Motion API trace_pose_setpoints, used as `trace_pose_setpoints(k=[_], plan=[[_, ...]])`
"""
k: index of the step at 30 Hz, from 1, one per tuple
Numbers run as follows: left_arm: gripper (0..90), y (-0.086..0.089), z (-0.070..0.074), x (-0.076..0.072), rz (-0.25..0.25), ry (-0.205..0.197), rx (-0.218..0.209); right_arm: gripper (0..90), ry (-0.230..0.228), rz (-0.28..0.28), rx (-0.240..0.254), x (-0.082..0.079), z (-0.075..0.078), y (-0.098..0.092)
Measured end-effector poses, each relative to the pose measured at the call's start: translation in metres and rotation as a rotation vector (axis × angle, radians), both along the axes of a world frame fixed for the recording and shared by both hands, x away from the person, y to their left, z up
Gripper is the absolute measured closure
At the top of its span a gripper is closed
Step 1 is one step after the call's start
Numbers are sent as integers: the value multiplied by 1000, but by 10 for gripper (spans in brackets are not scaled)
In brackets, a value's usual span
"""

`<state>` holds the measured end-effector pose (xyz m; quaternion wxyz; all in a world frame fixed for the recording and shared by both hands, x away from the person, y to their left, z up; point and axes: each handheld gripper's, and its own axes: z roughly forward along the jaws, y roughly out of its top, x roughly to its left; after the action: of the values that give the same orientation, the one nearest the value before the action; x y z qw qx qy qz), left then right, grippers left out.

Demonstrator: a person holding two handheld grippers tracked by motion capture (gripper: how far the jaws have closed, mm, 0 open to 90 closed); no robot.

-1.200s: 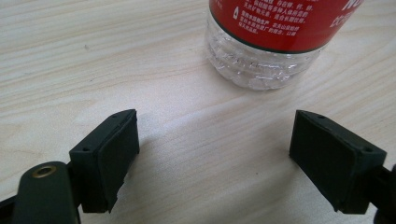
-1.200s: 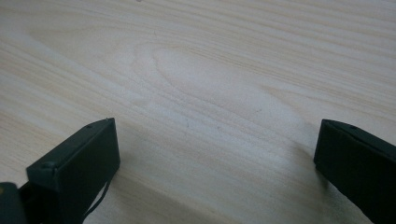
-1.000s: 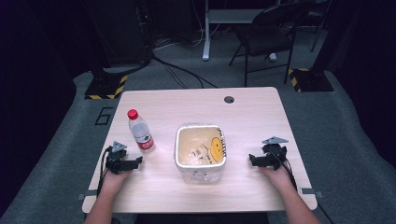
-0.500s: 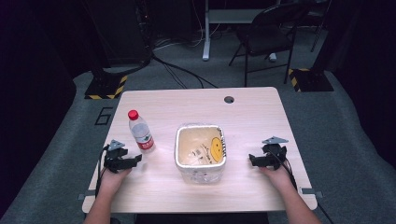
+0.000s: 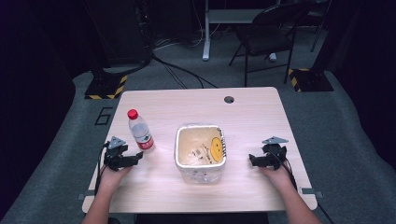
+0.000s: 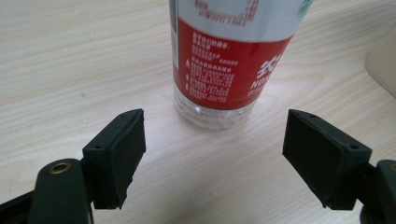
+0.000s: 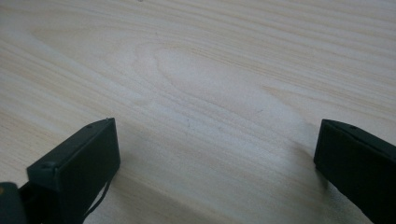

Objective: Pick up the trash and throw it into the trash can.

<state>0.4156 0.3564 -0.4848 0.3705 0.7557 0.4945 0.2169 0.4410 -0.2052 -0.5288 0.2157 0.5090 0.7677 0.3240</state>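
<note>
A clear plastic water bottle (image 5: pixel 139 131) with a red cap and red label stands upright on the left part of the wooden table (image 5: pixel 196 105). In the left gripper view the bottle (image 6: pixel 231 60) rises just beyond the wide-spread jaws, untouched. My left gripper (image 5: pixel 135 160) is open, resting low just in front of the bottle. A white square bin (image 5: pixel 200 152) with a liner and a yellow smiley face stands mid-table. My right gripper (image 5: pixel 252 161) is open to the right of the bin, with only bare wood (image 7: pixel 210 93) between its jaws.
A round cable hole (image 5: pixel 229 99) sits near the table's far edge. Beyond the table are a dark chair (image 5: pixel 266 42), floor cables and yellow-black striped stand bases (image 5: pixel 103 87). A corner of the bin (image 6: pixel 383 65) edges into the left gripper view.
</note>
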Motion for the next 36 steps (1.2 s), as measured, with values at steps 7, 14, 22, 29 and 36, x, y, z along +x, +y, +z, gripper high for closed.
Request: trace_pose_setpoints(k=[7, 14, 22, 29, 36], plan=[[204, -2, 6, 2, -6, -1, 7, 0, 0, 0, 0, 0, 0, 0], [170, -4, 17, 5, -3, -20, -22, 0, 0, 0, 0, 0, 0, 0], [151, -6, 21, 8, 4, -25, -34, 0, -3, 3, -2, 0, 0, 0], [153, -5, 24, 11, 19, -20, -65, 0, 1, 0, 1, 0, 0, 0], [151, -7, 31, 14, 11, -28, -60, 0, -2, 2, -1, 0, 0, 0]])
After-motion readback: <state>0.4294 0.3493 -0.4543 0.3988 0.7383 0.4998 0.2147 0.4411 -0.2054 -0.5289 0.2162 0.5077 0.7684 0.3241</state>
